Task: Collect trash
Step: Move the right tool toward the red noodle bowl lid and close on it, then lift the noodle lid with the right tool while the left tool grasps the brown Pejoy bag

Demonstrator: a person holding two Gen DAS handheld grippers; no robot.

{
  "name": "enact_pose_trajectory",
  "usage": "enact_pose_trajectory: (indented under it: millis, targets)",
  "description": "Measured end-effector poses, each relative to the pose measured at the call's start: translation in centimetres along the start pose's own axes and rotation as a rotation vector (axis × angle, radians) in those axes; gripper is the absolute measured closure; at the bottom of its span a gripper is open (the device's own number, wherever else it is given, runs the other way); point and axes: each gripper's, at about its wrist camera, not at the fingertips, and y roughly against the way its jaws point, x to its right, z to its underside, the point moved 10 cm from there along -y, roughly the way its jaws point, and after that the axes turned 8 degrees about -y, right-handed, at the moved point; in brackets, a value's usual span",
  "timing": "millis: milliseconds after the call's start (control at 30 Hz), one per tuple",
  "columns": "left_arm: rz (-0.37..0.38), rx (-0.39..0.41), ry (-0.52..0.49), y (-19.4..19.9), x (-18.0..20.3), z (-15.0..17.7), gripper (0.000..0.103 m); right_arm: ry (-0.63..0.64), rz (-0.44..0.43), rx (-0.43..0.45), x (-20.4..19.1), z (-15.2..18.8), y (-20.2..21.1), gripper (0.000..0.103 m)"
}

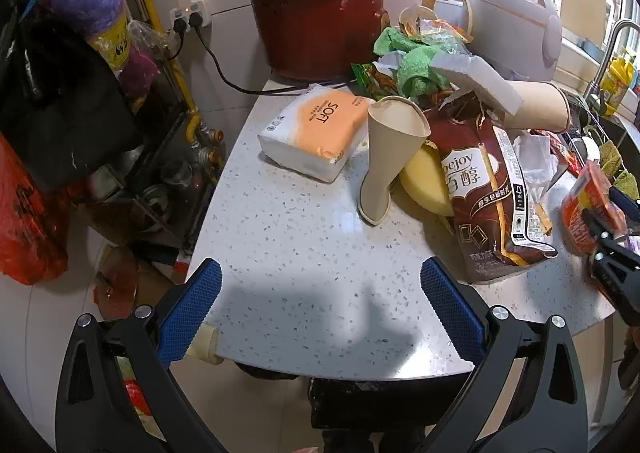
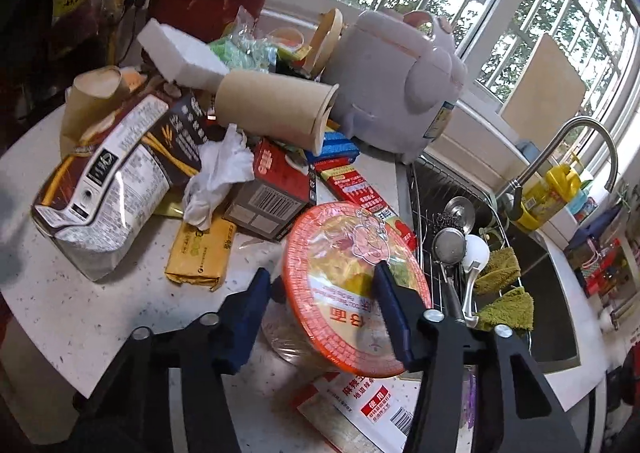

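Note:
My right gripper is shut on an orange instant-noodle bowl, held tilted just above the counter; the bowl also shows at the right edge of the left wrist view. My left gripper is open and empty over the bare front of the white speckled counter. Ahead of it lies a trash pile: a crushed beige paper cup, a brown snack bag, a second paper cup, crumpled tissue, a red box and a yellow packet.
A tissue pack, a red-brown clay pot and a white rice cooker stand at the back. A sink with a dish rack and tap lies to the right. A flat printed packet lies under the bowl.

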Motion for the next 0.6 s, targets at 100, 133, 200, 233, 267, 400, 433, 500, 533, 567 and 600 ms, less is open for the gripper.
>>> enact_pose_trajectory:
  millis: [100,133,200,233,267,400,433,500,533,567,600]
  targets:
    - [0.002,-0.004,0.0,-0.1,0.2,0.0,0.005,-0.084,-0.071,0.007,0.7,-0.7,0.7,0.076]
    - [0.002,-0.003,-0.001,-0.1,0.2,0.0,0.005,-0.114,-0.086,0.004,1.1,-0.9,0.7,0.077]
    - [0.004,0.0,-0.003,-0.1,0.4,-0.1,0.005,-0.152,-0.102,-0.002,1.7,-1.0,0.7,0.079]
    - [0.006,0.001,-0.004,-0.1,0.5,-0.1,0.005,-0.181,-0.122,-0.003,2.0,-1.1,0.8,0.08]
    - [0.007,0.003,-0.007,-0.1,0.6,-0.1,0.005,-0.204,-0.13,-0.002,2.4,-1.1,1.0,0.081]
    - [0.012,-0.001,-0.011,-0.4,1.1,-0.2,0.005,-0.229,-0.147,0.007,2.9,-1.5,1.5,0.089]
    - [0.014,-0.002,-0.011,-0.4,1.2,-0.2,0.005,-0.235,-0.155,0.007,3.1,-1.5,1.7,0.091]
    - [0.021,-0.002,-0.013,-0.4,1.5,-0.3,0.005,-0.246,-0.167,0.007,3.2,-1.6,1.8,0.093]
    - [0.022,-0.001,-0.014,-0.4,1.7,-0.3,0.005,-0.248,-0.174,0.005,3.3,-1.6,1.9,0.094]
    - [0.027,-0.001,-0.017,-0.5,1.9,-0.3,0.005,-0.248,-0.175,0.003,3.4,-1.6,2.0,0.094]
    - [0.03,-0.001,-0.018,-0.5,2.0,-0.4,0.005,-0.254,-0.17,0.005,3.6,-1.6,2.1,0.094]
